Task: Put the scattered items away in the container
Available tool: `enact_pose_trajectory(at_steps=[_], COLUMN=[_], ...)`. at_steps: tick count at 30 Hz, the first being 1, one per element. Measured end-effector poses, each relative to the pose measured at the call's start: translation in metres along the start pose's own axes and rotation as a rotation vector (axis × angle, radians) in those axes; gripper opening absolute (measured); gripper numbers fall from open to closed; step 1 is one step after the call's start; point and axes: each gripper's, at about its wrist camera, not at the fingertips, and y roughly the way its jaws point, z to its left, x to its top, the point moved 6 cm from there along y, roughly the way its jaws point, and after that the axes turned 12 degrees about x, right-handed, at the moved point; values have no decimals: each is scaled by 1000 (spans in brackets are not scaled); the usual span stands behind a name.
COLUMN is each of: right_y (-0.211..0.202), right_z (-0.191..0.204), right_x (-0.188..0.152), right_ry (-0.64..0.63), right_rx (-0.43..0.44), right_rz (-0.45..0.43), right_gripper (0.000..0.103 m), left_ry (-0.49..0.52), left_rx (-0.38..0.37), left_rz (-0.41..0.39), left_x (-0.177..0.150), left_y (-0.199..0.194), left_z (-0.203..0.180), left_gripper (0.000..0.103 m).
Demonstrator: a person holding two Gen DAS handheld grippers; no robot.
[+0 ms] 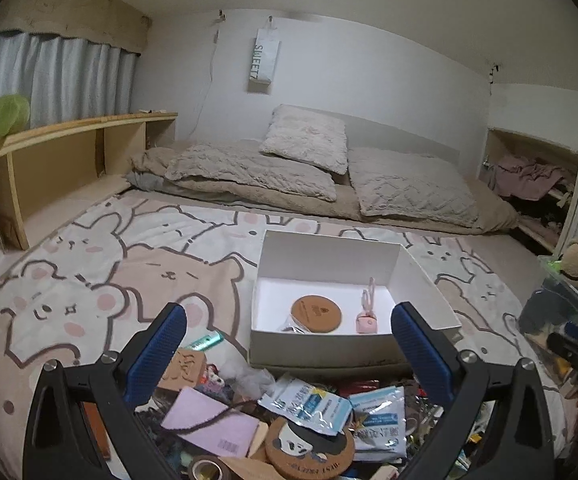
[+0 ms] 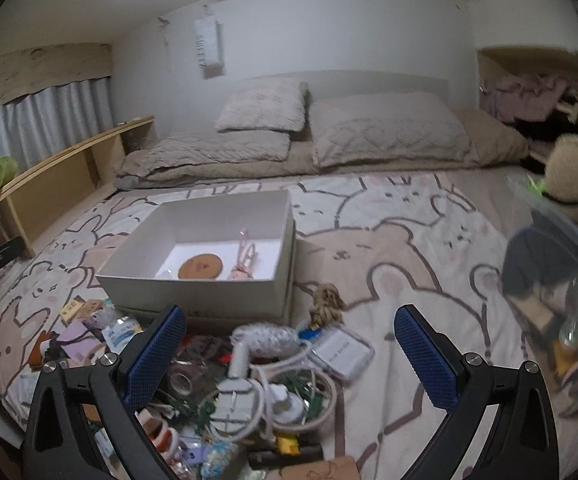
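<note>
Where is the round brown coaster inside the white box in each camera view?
Left wrist view: round brown coaster lies low centre, on the white box floor, left of the pink charm.
Right wrist view: coaster sits left of centre.
Shared landmark: the white box.

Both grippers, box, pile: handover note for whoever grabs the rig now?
Left gripper: jaws open, empty, above the left of the pile, aimed at the white box.
Right gripper: jaws open, empty, above the right of the pile.
Done: cork coaster and pink keychain pouch lie in the box.
Left: the pile in front of the box, including foil sachets, panda coaster, pink card, white cabled device, clear card case.
</note>
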Motion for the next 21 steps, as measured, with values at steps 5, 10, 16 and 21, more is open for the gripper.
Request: enact_pose_trajectory(at_steps=[5, 10, 16, 21], right_y=[2, 13, 37, 60], right_z=[-15, -23, -23, -25], right_x=[-20, -42, -70, -89], right_ry=[50, 73, 67, 49], right_rx=[-15, -27, -33, -75], right_rz=[7, 37, 108, 182], right_gripper=[103, 103, 103, 103], left_ry=[4, -6, -24, -3], left_rx=[-40, -56, -78, -73], left_rz=[23, 81, 154, 224], left_x=[-19, -49, -86, -113], left_y=[1, 12, 36, 53], left_z=[0, 0, -3, -13], left_gripper=[103, 103, 103, 103])
